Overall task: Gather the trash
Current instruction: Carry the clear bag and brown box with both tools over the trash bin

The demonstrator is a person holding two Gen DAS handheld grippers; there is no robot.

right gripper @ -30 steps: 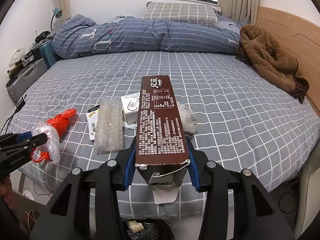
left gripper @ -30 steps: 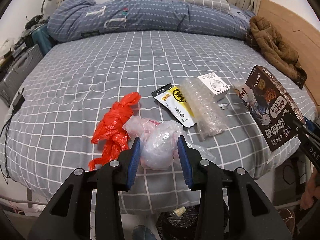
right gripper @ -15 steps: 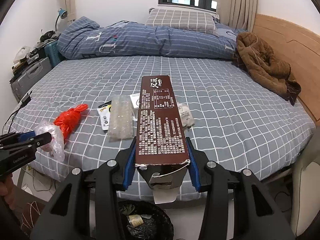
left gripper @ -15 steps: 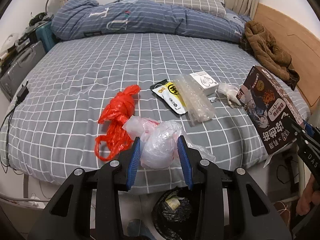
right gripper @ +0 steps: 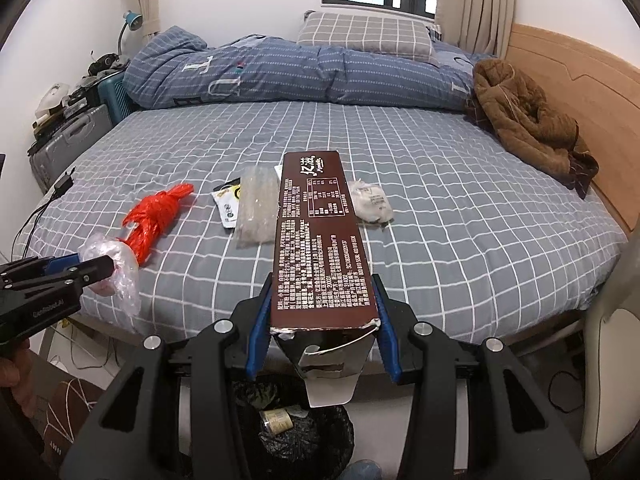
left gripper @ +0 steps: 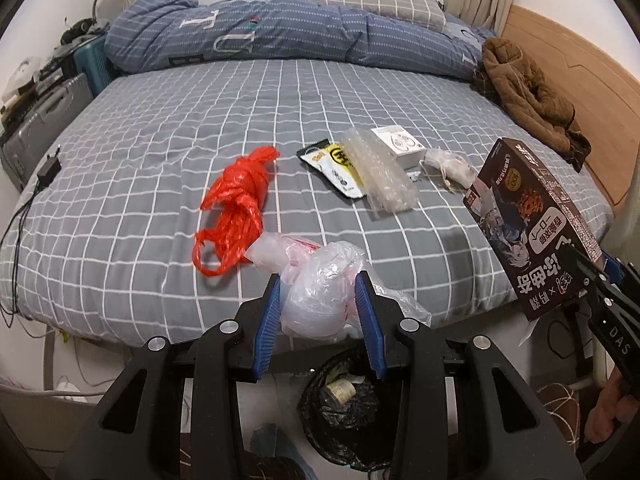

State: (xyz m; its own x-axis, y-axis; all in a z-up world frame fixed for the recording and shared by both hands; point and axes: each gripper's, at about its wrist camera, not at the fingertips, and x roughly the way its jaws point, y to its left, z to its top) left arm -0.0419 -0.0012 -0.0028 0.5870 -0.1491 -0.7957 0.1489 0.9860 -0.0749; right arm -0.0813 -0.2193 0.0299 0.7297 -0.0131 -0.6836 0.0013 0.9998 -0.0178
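Left gripper [left gripper: 318,306]: clamping a crumpled clear bag [left gripper: 316,300], pads part-way apart and pressing its sides; it is hanging over the bed's near edge, just above the bin [left gripper: 344,404], likely so the bag can drop in.
Right gripper [right gripper: 322,322]: jaws part-way apart, gripping a brown box [right gripper: 320,240] by its torn end; the box is pointing out over the bed [right gripper: 460,240], its open flap hanging right above the bin, apparently for the same drop.
Still on the bed, beyond the bin: red bag [left gripper: 236,204], wrapper [left gripper: 336,168], bubble wrap [left gripper: 380,176], white box [left gripper: 398,142], a tissue wad [left gripper: 450,168].
Bin: sitting on the floor at the bed's foot, black-lined, already holding some rubbish.
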